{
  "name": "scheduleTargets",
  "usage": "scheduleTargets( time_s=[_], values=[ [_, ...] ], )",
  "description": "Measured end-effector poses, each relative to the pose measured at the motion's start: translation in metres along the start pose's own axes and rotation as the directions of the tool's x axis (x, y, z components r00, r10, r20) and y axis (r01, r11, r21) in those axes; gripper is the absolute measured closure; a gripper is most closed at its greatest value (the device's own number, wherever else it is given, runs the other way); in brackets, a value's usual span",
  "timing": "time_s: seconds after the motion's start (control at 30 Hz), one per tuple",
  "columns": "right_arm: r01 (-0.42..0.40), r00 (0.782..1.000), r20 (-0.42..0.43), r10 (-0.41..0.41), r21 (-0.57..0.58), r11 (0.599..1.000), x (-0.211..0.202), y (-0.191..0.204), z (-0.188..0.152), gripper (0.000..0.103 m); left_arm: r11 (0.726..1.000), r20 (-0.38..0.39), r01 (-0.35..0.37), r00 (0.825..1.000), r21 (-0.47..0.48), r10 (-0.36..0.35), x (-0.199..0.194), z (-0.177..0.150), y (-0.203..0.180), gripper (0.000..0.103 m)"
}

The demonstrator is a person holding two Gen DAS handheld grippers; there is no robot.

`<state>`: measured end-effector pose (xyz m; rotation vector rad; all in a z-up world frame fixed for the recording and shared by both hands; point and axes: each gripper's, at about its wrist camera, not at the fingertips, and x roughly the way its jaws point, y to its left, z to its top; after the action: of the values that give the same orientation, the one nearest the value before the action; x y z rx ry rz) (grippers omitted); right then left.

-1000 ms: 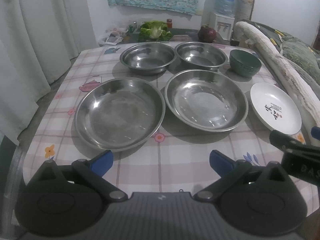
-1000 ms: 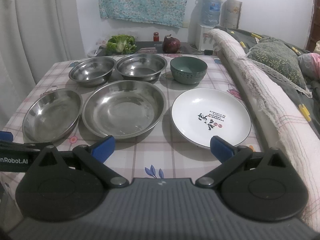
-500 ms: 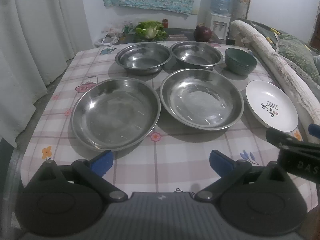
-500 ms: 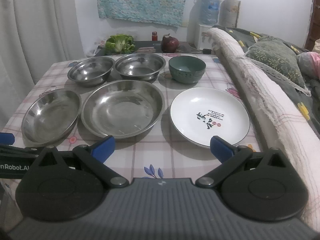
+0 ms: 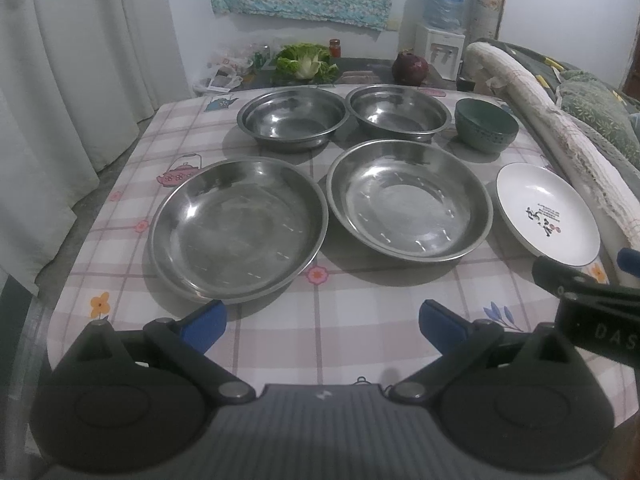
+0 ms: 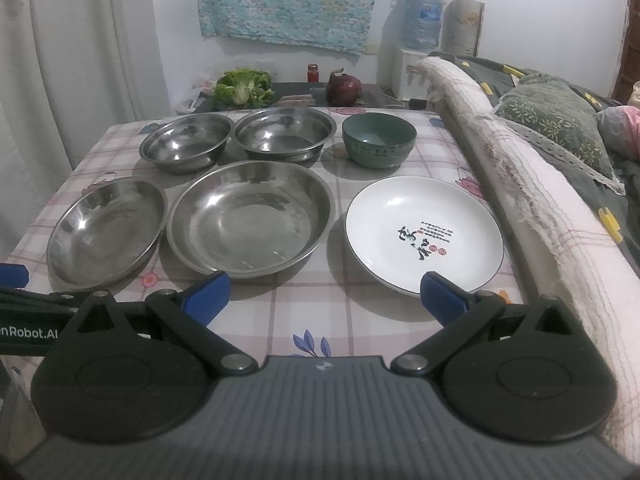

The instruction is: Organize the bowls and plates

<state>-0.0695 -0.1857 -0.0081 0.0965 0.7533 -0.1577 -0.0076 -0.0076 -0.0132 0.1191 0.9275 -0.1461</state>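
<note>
Steel dominates the worktop point(image 5: 280, 360): two wide steel plates in the near row, two steel bowls behind them.

- Left steel plate point(image 5: 238, 234) and right steel plate point(image 5: 408, 200) sit side by side, rims just about touching in the left wrist view.
- Left steel bowl point(image 5: 292, 118) and right steel bowl point(image 5: 398, 110) sit in the back row, rims close together.
- Green ceramic bowl point(image 6: 378, 140) stands at the right end of the back row, upright, apart from the steel bowls.
- White plate point(image 6: 424, 236) with black and red print lies in front of the green bowl, near the worktop's right edge, beside the rolled fabric edge of a bed point(image 6: 520, 184).
- Nothing is stacked; every piece lies flat on the checked cloth.

Left gripper point(image 5: 320, 320): jaws spread wide, holding nothing, hovering over the near edge in front of the two steel plates.
Right gripper point(image 6: 324, 296): jaws likewise wide apart and empty; one blue fingertip point(image 6: 440, 298) overlaps the near rim of the white plate in view, contact cannot be told.

Behind the worktop: leafy greens point(image 6: 242, 88) and a red onion point(image 6: 344, 88).
</note>
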Motion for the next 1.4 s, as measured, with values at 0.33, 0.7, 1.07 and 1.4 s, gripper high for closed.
scheduleTargets(
  time_s=[0.33,0.7,1.07,1.4],
  values=[
    [0.000,1.000,0.005,0.000,0.002,1.000,0.0003,0.0006,0.0011,0.001,1.000,0.002,-0.009,1.000,0.005,0.009,-0.0011,0.0004,0.0013,0.000],
    [0.002,1.000,0.008,-0.002,-0.008,1.000,0.0011,0.0016,0.0019,0.001,1.000,0.000,-0.009,1.000,0.005,0.009,-0.0014,0.0006,0.0021,0.000],
    [0.005,1.000,0.009,-0.004,-0.013,1.000,0.0016,0.0027,0.0016,0.001,1.000,-0.002,-0.010,1.000,0.004,0.010,-0.0011,0.0004,0.0037,0.000],
    [0.007,1.000,0.006,-0.007,-0.015,1.000,0.0039,0.0060,0.0015,0.001,1.000,-0.011,-0.018,1.000,0.003,0.018,0.0034,0.0010,0.0061,0.000]
  ],
)
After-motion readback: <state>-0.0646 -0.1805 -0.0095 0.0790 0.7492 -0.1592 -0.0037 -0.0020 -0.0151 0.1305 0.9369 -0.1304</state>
